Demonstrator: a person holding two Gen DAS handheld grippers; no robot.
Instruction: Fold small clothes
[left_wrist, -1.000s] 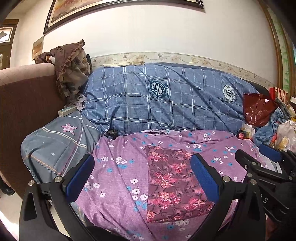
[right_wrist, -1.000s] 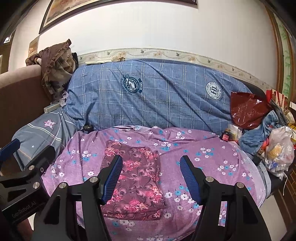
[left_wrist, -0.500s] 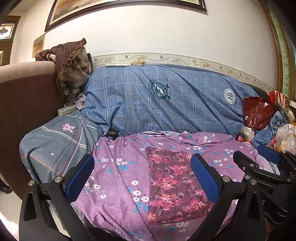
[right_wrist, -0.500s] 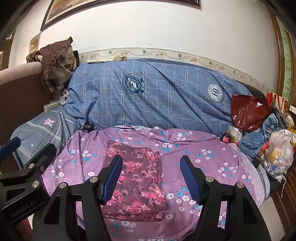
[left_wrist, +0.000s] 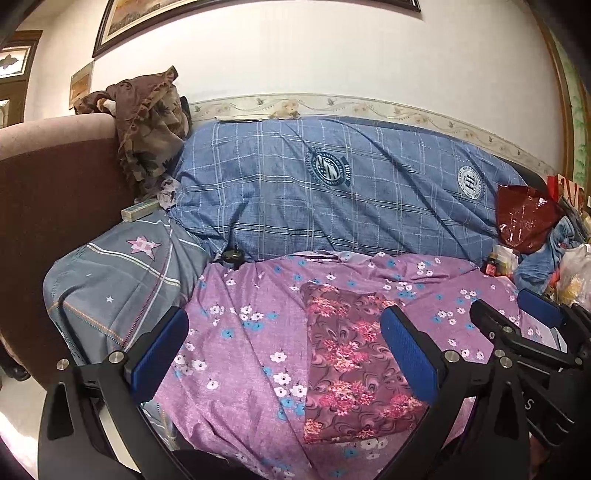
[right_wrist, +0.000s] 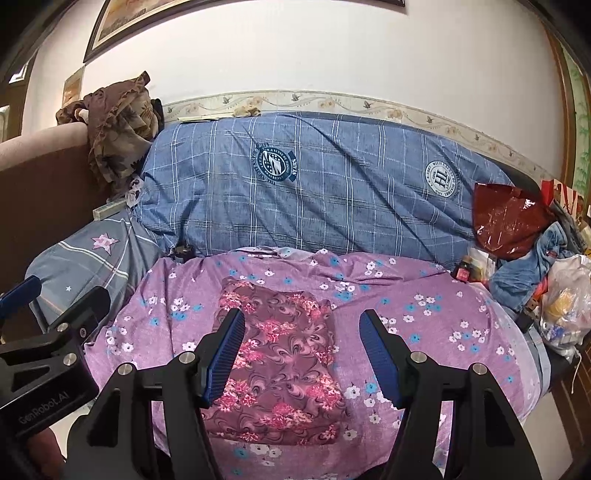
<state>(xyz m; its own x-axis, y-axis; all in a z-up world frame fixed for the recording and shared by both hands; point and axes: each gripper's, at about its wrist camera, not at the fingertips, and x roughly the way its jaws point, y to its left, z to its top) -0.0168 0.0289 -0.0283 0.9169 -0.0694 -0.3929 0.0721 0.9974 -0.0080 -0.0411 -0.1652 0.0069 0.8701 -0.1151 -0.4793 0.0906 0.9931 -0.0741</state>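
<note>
A maroon floral garment (left_wrist: 351, 362) (right_wrist: 280, 369) lies folded flat in a rectangle on the purple flowered sheet (left_wrist: 240, 314) (right_wrist: 424, 314). My left gripper (left_wrist: 284, 350) hangs above the sheet's front part, open wide, with nothing between its blue pads; the garment lies below its right finger. My right gripper (right_wrist: 303, 350) is open too, hovering over the garment without touching it. Each gripper shows at the edge of the other's view: the right gripper (left_wrist: 513, 314) and the left gripper (right_wrist: 55, 299).
A blue plaid quilt (left_wrist: 332, 203) leans against the wall behind the sheet. A grey star pillow (left_wrist: 118, 280) and a brown sofa arm (left_wrist: 55, 184) with a brown cloth (left_wrist: 147, 129) draped on it stand to the left. A red plastic bag (right_wrist: 509, 218) and bagged clutter (right_wrist: 565, 306) crowd the right.
</note>
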